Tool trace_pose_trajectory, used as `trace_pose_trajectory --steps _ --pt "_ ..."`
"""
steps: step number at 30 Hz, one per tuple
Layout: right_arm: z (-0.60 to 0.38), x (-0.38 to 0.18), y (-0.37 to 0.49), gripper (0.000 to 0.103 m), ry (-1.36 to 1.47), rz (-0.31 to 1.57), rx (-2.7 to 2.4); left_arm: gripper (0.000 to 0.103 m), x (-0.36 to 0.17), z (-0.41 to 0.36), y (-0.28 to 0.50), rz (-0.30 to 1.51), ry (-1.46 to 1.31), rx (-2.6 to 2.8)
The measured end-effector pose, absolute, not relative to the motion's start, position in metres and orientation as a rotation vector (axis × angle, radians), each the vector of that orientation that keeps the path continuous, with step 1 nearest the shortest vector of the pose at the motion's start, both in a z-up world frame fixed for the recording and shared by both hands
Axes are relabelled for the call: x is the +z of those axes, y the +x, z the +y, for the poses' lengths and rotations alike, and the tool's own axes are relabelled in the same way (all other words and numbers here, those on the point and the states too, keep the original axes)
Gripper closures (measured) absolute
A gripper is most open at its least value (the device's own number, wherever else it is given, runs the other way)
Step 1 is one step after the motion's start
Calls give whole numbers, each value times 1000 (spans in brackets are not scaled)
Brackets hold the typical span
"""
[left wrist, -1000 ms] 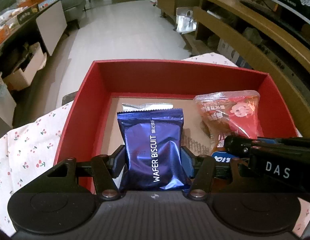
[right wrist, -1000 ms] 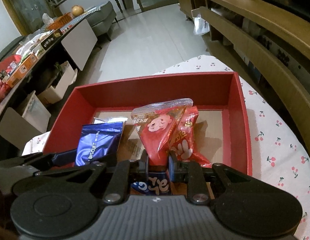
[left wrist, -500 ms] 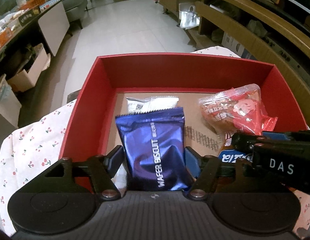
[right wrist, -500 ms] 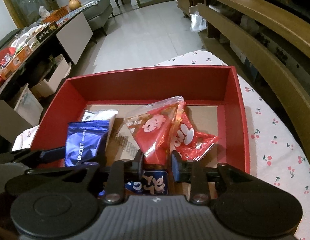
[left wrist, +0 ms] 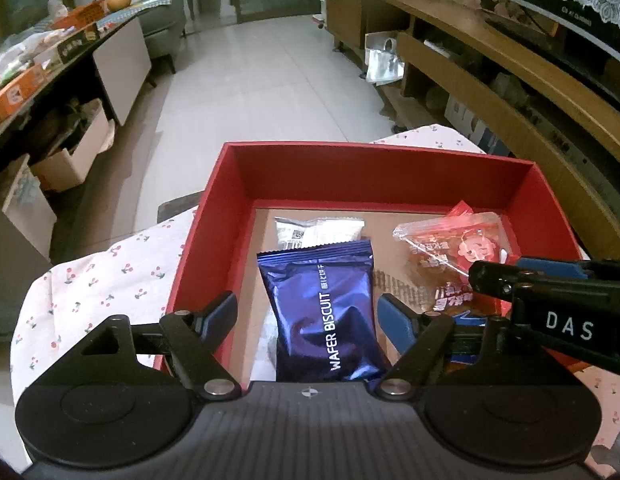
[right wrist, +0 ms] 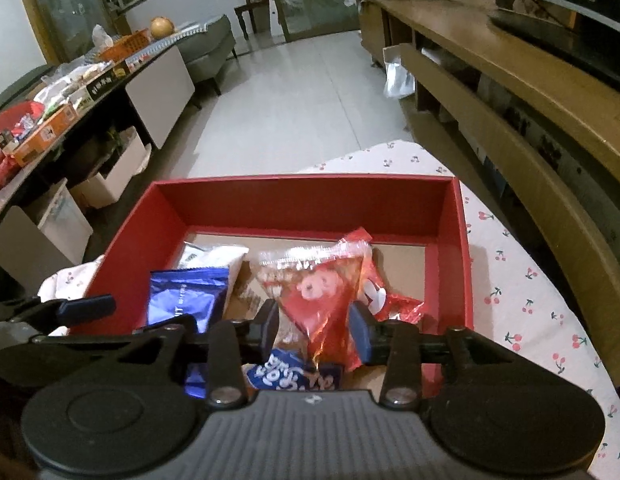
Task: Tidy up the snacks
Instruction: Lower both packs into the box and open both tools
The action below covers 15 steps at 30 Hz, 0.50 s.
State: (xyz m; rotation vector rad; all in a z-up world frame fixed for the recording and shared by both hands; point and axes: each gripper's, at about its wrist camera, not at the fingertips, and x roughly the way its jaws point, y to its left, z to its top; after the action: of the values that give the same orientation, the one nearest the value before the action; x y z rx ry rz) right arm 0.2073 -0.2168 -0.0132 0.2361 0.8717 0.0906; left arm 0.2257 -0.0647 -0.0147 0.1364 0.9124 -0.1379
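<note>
A bench draped in cherry-print white cloth (right wrist: 522, 292) carries an open red cardboard box (left wrist: 374, 176). Inside, near its left wall, lies a shiny blue wafer biscuit packet (left wrist: 330, 316) between the spread-apart left gripper (left wrist: 308, 314); the right gripper (right wrist: 314, 330), parted, straddles a clear red-printed snack pouch (right wrist: 314, 292) mid-box.

The box (left wrist: 374, 168) is deep red with a plain brown floor, and inside it a glossy blue wafer packet (left wrist: 326, 300) carries white lettering. Beside that packet, a clear-and-red snack bag (right wrist: 322, 292); under the box, a white cloth (right wrist: 522, 292) dotted with red cherries.
</note>
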Motion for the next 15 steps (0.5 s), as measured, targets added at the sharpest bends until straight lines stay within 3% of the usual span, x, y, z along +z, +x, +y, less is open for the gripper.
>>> trace_pose_trajectory --steps 15 --pt "-218 2 180 58 286 835 103 18 3 -55 199 880 111 -158"
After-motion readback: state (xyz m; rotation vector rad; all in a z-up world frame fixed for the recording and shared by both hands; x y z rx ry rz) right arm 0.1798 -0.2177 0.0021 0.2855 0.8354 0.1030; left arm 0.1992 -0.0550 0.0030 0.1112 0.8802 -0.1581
